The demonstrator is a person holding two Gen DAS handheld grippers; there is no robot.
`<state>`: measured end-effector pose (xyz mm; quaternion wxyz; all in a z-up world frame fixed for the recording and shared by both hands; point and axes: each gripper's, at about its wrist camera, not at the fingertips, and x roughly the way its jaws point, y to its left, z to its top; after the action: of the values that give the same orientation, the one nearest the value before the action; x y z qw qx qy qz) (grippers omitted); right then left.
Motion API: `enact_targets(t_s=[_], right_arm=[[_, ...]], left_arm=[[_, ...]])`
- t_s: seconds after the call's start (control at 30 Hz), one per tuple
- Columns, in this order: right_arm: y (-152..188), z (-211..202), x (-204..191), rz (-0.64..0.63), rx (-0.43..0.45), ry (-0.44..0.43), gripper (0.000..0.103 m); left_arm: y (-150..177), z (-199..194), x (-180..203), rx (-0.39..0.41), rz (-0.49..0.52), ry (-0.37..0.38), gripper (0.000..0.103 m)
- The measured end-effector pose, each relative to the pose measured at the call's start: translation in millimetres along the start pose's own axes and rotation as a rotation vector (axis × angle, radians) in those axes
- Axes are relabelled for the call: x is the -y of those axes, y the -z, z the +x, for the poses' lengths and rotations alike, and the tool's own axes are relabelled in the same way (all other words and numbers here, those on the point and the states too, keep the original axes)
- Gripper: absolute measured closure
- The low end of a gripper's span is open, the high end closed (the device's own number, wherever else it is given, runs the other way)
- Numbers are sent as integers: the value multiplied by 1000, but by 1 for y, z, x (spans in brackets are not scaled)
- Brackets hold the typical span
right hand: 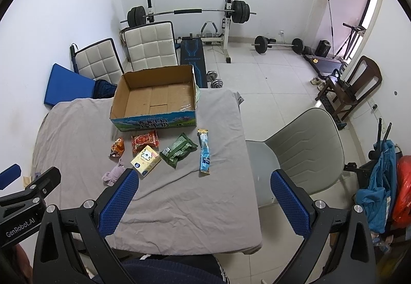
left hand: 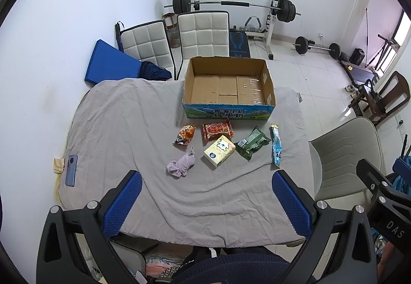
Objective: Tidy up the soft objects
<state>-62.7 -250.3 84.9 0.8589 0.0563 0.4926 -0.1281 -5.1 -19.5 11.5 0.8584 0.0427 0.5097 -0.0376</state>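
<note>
Crumpled lilac cloth [left hand: 181, 163], bright snack packets [left hand: 218, 130] and a yellow tissue pack [left hand: 219, 150] lie ahead of both grippers' wide-open, empty jaws.

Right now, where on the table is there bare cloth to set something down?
Bare: the left half of the grey cloth, between the phone and the cardboard box, and the near strip before the open fingers. Crowded: in front of the box, from the orange packet to the blue packet.

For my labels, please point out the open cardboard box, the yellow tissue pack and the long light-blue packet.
open cardboard box [left hand: 226, 90]: left wrist view, inner floor.
yellow tissue pack [left hand: 219, 151]: left wrist view, top face.
long light-blue packet [right hand: 204, 154]: right wrist view, middle.
</note>
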Motion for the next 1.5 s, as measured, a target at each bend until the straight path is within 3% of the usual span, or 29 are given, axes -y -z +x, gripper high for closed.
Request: enact_targets(t_s=[1.5], right_arm=[[-1, 21, -1, -10, -13, -37, 0]], left_arm=[[-9, 10, 0, -13, -8, -10, 0]])
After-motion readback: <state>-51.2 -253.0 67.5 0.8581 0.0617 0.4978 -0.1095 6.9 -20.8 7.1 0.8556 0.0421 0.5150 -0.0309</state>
